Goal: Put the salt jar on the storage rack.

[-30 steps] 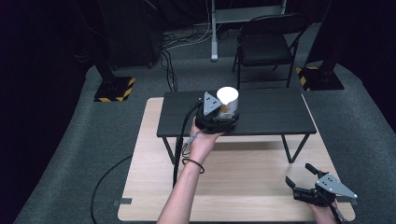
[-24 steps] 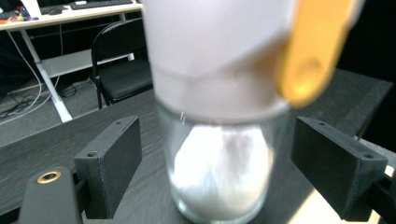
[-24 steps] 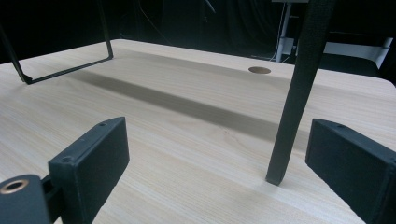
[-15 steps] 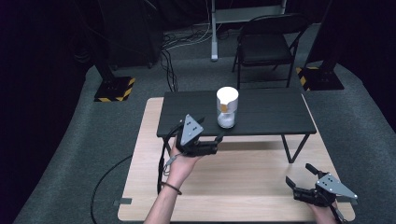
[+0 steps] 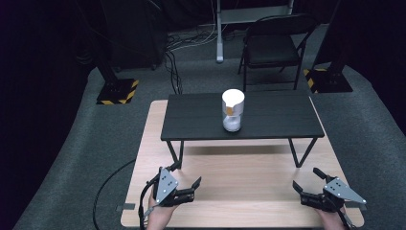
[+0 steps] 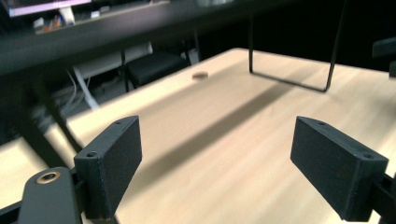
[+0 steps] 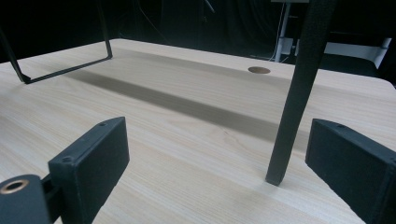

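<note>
Pale wooden table (image 5: 239, 191), small black table (image 5: 268, 120) on it, dark room

The right gripper (image 7: 219, 172) rises from the bottom of the frame with its two black jaws spread wide, nothing between them. Beneath lies a light wooden tabletop (image 7: 177, 116). A black table leg (image 7: 294, 107) stands at right of centre, a thin black frame leg (image 7: 60, 60) at upper left, and a round hole (image 7: 259, 70) at upper right.
</note>
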A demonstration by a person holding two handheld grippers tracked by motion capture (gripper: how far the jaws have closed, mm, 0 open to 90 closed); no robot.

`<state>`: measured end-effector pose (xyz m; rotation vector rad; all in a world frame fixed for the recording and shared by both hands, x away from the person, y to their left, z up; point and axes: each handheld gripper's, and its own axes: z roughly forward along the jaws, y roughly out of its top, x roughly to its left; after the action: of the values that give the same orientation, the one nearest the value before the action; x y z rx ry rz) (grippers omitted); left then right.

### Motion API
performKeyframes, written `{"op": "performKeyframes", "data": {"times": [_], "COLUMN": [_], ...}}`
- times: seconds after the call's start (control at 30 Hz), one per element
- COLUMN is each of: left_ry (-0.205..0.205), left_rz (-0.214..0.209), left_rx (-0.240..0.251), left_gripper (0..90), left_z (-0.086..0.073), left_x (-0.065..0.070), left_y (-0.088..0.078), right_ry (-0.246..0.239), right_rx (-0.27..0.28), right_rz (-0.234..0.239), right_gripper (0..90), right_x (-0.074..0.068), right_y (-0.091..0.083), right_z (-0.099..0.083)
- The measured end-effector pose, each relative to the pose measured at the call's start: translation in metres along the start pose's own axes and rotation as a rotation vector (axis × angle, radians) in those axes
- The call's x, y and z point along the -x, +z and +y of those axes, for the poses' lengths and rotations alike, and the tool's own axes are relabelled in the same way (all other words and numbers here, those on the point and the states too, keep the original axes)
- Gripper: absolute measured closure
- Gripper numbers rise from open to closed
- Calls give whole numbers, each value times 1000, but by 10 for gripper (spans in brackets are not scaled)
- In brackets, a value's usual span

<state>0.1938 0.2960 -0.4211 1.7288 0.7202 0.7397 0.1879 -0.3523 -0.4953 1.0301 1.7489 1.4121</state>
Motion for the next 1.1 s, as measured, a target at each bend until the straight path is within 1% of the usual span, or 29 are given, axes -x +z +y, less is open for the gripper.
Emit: {"op": "performKeyframes", "data": {"times": [0.03,0.1,0.17,0.23,0.27,0.37,0.43,0.53,0.6,0.73,0.93,1.0,1.1], "left_ry": [-10,-23,-2,-7,-13,2,-6,-38,-21,-17,-23,-33,-30], "left_rz": [16,35,70,75,74,78,80,62,60,60,50,48,48], "left_rx": [-11,-34,-71,-102,-107,-144,-142,-130,-138,-146,-150,-149,-147], "left_gripper": [164,164,163,163,162,162,159,159,159,159,159,159,159], "left_z": [-8,-17,-26,-32,-35,-38,-39,-41,-40,-39,-38,-39,-39], "left_x": [0,0,1,-1,-2,-2,-3,-5,-3,-4,-6,-6,-7], "left_y": [-4,-8,-12,-15,-16,-16,-14,-11,-10,-8,-4,-4,-4], "right_ry": [-1,-1,-1,-1,-2,-2,-2,-4,-5,-5,-5,-3,-2], "right_rx": [-1,-2,-1,-3,-3,0,-2,-2,-2,-1,-3,-2,-1], "right_rz": [1,1,2,1,1,2,3,4,4,3,1,-1,-7], "right_gripper": [48,48,48,48,48,47,48,48,48,48,48,48,48], "right_x": [0,0,0,0,0,0,0,0,0,1,0,1,0], "right_y": [0,0,1,1,1,1,1,1,1,1,0,-1,-1], "right_z": [0,0,0,0,0,0,0,1,1,0,0,0,0]}}
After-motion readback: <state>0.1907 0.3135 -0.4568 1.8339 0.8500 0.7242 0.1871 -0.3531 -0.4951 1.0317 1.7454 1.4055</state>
